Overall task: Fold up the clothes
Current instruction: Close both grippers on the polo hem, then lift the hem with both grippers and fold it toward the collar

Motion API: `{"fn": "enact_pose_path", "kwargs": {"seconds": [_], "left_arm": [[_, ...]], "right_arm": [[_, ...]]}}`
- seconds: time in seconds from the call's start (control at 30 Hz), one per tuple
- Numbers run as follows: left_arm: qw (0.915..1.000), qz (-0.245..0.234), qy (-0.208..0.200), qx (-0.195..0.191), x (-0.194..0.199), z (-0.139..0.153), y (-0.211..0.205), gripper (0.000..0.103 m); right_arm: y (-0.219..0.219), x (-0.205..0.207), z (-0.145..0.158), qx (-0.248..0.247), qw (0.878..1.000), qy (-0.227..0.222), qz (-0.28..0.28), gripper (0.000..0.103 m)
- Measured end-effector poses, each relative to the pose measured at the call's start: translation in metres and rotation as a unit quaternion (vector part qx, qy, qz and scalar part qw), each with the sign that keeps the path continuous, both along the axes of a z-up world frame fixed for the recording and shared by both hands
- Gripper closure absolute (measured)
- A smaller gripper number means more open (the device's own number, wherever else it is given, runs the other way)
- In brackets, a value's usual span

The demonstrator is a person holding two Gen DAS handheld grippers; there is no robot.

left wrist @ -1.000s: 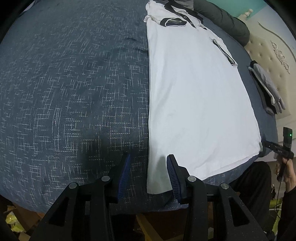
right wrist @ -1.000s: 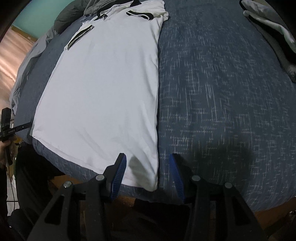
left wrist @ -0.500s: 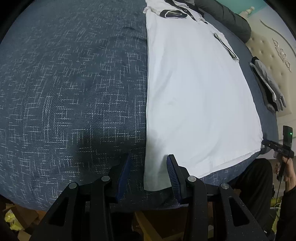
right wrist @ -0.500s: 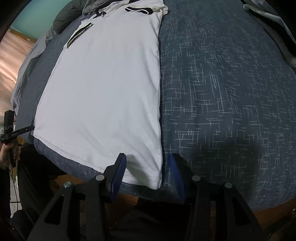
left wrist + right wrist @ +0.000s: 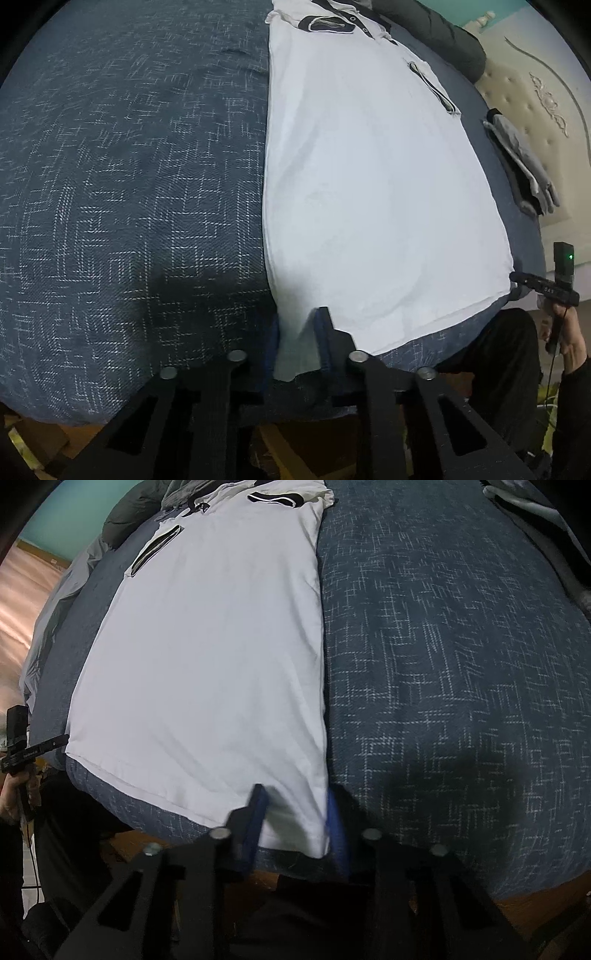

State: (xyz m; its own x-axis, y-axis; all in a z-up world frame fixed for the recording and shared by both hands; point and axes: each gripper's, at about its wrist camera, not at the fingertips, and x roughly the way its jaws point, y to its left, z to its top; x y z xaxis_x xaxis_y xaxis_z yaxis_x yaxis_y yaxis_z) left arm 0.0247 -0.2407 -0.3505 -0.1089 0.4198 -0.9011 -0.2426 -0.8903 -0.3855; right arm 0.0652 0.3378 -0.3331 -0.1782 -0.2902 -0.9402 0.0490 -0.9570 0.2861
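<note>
A white shirt [image 5: 369, 184] with black collar and pocket trim lies flat and lengthwise on the dark blue bedspread [image 5: 129, 184], collar at the far end. My left gripper [image 5: 298, 317] is at the hem's left corner, its blue fingers drawn close together with the corner's cloth bunched between them. In the right wrist view the shirt [image 5: 214, 664] fills the left half. My right gripper [image 5: 295, 797] straddles the hem's right corner, its blurred fingers partly drawn in and still apart, with cloth lying between them.
Folded grey and black clothes [image 5: 524, 162] lie by the padded headboard [image 5: 535, 92]. A dark jacket [image 5: 443, 37] sits beyond the collar. The bed's near edge drops to a wooden frame [image 5: 535, 897]. The person's dark trousers [image 5: 498, 350] stand at the bed's edge.
Both grippers moved forward onto the hem corners. The left fingers closed on its corner. The right fingers narrowed around its corner and are still moving.
</note>
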Motion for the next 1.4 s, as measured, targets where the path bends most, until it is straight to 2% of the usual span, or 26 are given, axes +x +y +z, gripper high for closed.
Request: {"fn": "enact_pose_path", "kwargs": {"seconds": [0.3,0.53,0.7,0.83,0.93,1.13,1.4], "left_arm": [[0.9999,-0.003,0.009,0.005,-0.003,0.009,-0.002,0.097],[0.9996,-0.006,0.025,0.011,-0.002,0.027,-0.002,0.098],[0.9987,-0.004,0.045,0.023,-0.007,0.046,-0.003,0.099],[0.9978,-0.003,0.056,0.034,-0.013,0.061,-0.004,0.099],[0.9968,0.004,0.067,0.044,-0.027,0.071,-0.013,0.099],[0.9944,0.010,0.089,0.055,-0.046,0.094,0.003,0.099],[0.9934,0.009,0.104,0.048,-0.086,0.118,0.014,0.099]], "right_arm": [[-0.009,0.004,0.003,-0.023,1.000,0.007,0.012,0.097],[0.002,0.000,0.020,-0.055,0.998,0.029,0.007,0.099],[0.010,-0.016,0.036,-0.092,0.994,0.051,-0.001,0.100],[0.019,-0.025,0.049,-0.103,0.992,0.067,-0.001,0.100],[0.017,-0.033,0.054,-0.107,0.991,0.075,-0.002,0.100],[0.019,-0.056,0.070,-0.114,0.989,0.093,-0.006,0.100],[0.027,-0.098,0.092,-0.113,0.987,0.110,-0.004,0.100]]}}
